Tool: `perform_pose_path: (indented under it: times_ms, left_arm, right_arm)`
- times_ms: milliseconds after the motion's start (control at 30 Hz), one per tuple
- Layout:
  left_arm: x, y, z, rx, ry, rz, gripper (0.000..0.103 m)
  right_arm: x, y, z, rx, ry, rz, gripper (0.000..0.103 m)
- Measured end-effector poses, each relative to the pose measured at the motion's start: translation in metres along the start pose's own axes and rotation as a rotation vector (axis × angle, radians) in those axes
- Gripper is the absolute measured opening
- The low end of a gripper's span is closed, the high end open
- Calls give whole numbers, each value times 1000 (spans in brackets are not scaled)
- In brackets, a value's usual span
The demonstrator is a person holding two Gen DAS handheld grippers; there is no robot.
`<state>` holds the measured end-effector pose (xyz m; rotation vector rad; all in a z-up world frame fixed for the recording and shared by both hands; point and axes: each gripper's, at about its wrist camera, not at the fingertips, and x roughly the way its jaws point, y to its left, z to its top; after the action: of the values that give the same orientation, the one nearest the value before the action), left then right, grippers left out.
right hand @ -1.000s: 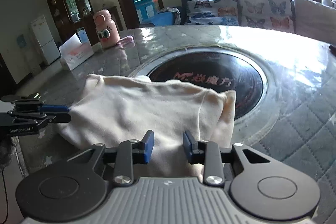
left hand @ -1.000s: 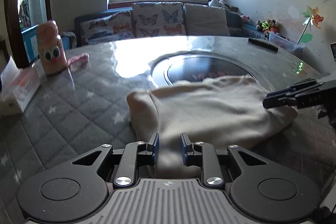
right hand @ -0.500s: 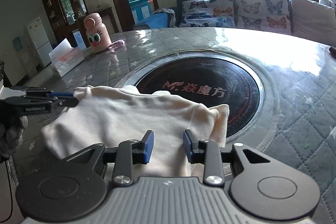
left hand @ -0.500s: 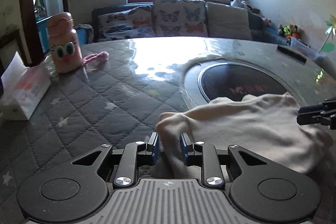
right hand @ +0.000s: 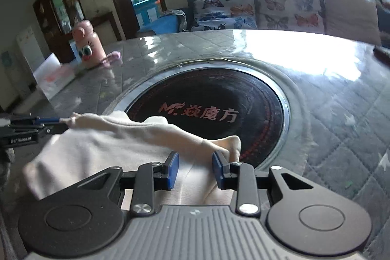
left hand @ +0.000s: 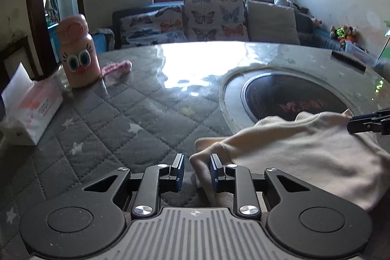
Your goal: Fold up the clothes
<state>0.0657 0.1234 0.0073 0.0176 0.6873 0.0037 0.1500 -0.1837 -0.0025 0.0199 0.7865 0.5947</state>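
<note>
Item: cream garment point(left hand: 304, 150), soft knit, lying bunched on the near side of the round quilted table point(left hand: 109, 128), its far edge reaching onto the dark glass disc point(right hand: 219, 111) at the table's middle.

Left gripper point(left hand: 196, 168): you are holding it low at the garment's left end. The jaws are standing partly apart; a roll of cloth is sitting between them and against the right-hand pad, with a gap on the other side. Whether it is truly pinched, you cannot tell.

Right gripper point(right hand: 195, 168): you are holding it at the garment's right end, jaws partly apart, cloth lying between the pads. A firm pinch is not certain here either.

Handling, as a judgement: the cloth is looking light, limp and quick to crease; it will sag between two holds and drag on the quilting. You are best taking it at corners or along a hem, both layers together, not in the loose middle.

Also present: pink bottle with a cartoon face point(left hand: 78, 52), tissue box point(left hand: 29, 111), pink knitted scrap point(left hand: 117, 66).
</note>
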Motion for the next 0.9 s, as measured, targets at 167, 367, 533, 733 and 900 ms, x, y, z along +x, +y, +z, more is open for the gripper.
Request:
perform_pose_path:
  times_ms: [167, 367, 533, 733, 900]
  left_arm:
    - [5, -3, 3, 13, 2, 2, 26]
    - [3, 3, 1, -9, 7, 12, 38]
    - [-10, 9, -1, -38, -5, 17, 44]
    - [-22, 18, -5, -79, -2, 46, 54]
    - [-37, 28, -11, -115, -7, 77, 85]
  right_arm:
    - [2, 1, 4, -19, -14, 6, 30]
    - [5, 3, 3, -38, -6, -18, 35]
    - [-10, 14, 4, -71, -29, -15, 49]
    - [-22, 45, 1, -146, -33, 40, 64]
    - [-23, 84, -6, -249, -14, 112, 71]
